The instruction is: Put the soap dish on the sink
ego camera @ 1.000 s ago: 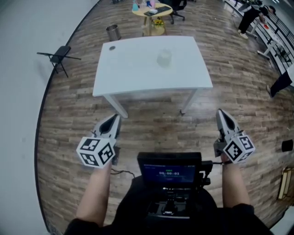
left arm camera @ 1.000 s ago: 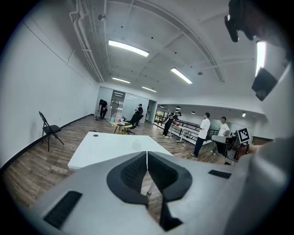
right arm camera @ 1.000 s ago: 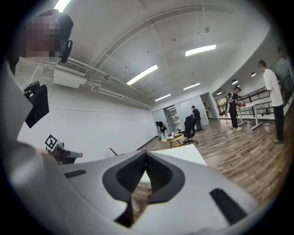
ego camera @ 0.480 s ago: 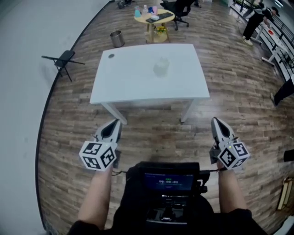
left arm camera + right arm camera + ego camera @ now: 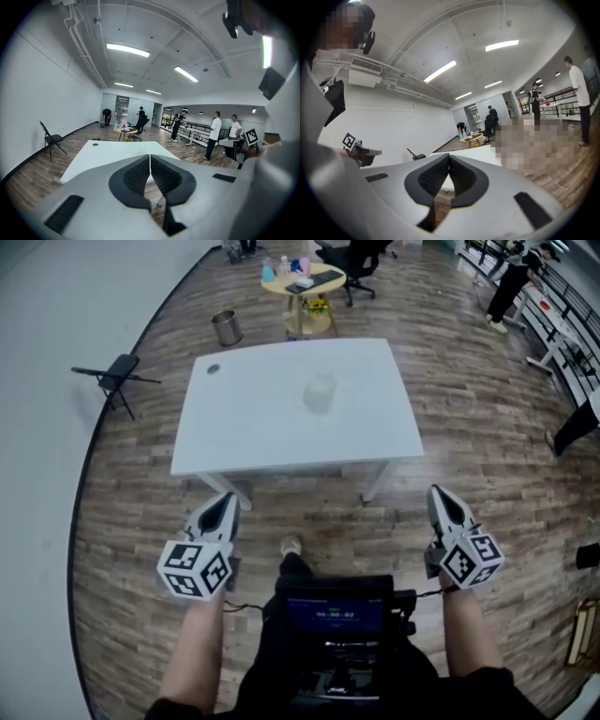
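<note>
The small whitish soap dish (image 5: 320, 393), too blurred to tell its shape, sits alone on the white rectangular tabletop (image 5: 248, 432), slightly towards the far edge and right of centre. Both grippers are held over the wooden plank floor (image 5: 131, 502), short of the near edge. The left gripper (image 5: 227, 499) and the right gripper (image 5: 437, 493) each have their jaws pressed together on nothing.

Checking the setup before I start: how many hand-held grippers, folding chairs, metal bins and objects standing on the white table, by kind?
Hand-held grippers: 2 (left hand-held gripper, right hand-held gripper)
Folding chair: 1
Metal bin: 1
Pale object on the white table: 1
Total: 5
</note>
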Motion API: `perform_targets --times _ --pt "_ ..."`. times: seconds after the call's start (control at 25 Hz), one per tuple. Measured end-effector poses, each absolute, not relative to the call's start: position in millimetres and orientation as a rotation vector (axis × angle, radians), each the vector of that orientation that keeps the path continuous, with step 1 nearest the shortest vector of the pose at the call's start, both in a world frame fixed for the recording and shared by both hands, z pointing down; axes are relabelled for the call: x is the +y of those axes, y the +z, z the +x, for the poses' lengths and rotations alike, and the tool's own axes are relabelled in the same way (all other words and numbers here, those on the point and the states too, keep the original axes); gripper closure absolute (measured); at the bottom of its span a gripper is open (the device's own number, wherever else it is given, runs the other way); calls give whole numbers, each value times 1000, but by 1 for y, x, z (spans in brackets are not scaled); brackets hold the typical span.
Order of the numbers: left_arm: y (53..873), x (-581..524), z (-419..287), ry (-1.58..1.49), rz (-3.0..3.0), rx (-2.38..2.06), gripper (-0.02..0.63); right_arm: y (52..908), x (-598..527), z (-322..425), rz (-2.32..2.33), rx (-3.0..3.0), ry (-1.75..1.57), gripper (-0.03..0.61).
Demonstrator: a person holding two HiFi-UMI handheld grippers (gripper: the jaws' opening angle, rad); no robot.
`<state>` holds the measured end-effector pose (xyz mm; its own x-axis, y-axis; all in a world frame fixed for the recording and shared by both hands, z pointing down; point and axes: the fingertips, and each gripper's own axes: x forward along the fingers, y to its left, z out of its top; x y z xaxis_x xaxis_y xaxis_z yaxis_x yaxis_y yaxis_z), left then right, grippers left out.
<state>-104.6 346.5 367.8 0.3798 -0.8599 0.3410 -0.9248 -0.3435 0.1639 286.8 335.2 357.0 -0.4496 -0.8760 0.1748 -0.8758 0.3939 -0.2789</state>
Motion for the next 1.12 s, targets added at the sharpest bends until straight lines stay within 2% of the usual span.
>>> perform_targets --times 0.48,1.12 --pt "383 258 -135 269 2326 -1472 604 370 266 253 -1743 2611 -563 577" --pt "370 101 -200 248 2405 -1341 604 358 141 168 -1851 2574 -565 577"
